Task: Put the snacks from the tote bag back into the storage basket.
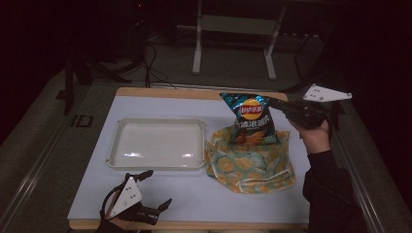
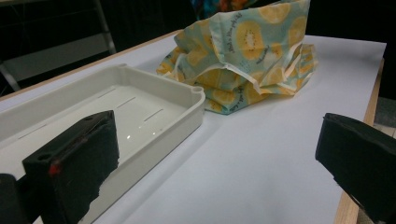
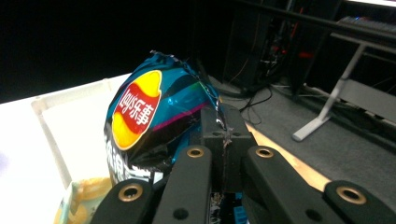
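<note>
High view first: the right gripper (image 1: 291,110), held by a hand (image 1: 316,136) at about three o'clock on the white counter (image 1: 243,204), has its fingers closed on the upper right corner of a blue chip bag (image 1: 251,120). The bag hangs upright, long axis near vertical, its lower end inside or just above the mouth of a crumpled fruit-print cloth bag (image 1: 250,165); which of the two I cannot tell. An empty white tray (image 1: 114,145) lies just beside the cloth bag toward nine o'clock. The left gripper (image 1: 154,189) rests at seven o'clock near the counter's front edge, fingers spread apart and holding nothing. Left gripper view: both black fingers (image 2: 74,163) stand wide, with the tray's corner (image 2: 196,93) at eleven o'clock and the cloth bag (image 2: 247,60) beyond at twelve to one, well apart from them. Right gripper view: the fingers (image 3: 224,135) pinch the chip bag's (image 3: 149,116) crimped edge, the bag bulging toward ten o'clock. By my judgement the bag goes either down or out, and the far idle left gripper would have to reach for the cloth.
</note>
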`<state>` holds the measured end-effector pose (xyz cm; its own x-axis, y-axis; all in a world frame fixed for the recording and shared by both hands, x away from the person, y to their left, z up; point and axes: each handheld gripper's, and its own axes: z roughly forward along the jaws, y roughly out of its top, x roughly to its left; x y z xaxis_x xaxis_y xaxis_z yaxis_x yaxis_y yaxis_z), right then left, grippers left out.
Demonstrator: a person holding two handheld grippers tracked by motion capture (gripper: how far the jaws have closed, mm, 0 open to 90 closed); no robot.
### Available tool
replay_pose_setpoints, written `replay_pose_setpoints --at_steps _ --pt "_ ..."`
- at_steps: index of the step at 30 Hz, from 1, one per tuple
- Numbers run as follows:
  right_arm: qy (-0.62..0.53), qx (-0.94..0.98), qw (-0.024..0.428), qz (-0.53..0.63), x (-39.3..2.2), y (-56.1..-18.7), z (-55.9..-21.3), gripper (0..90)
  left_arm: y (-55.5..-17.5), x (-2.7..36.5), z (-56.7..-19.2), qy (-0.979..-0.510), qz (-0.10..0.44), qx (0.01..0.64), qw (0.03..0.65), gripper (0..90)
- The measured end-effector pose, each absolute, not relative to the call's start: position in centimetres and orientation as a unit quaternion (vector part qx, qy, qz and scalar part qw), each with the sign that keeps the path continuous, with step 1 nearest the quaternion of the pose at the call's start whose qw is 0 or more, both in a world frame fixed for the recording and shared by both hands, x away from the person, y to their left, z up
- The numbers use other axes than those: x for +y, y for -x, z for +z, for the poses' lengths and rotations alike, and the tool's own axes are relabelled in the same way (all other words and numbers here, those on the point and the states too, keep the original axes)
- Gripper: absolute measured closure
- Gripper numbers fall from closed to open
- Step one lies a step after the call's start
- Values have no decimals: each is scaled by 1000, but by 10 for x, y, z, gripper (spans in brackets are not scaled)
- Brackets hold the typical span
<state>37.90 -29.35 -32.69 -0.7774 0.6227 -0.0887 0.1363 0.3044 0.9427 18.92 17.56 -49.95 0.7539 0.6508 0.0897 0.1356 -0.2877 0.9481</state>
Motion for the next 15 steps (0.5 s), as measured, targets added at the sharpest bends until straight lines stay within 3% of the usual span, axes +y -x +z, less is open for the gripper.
replay_pose_setpoints --at_steps 15 --pt "-249 757 261 544 -278 -373 -282 900 -188 175 -499 -764 240 258 541 1"
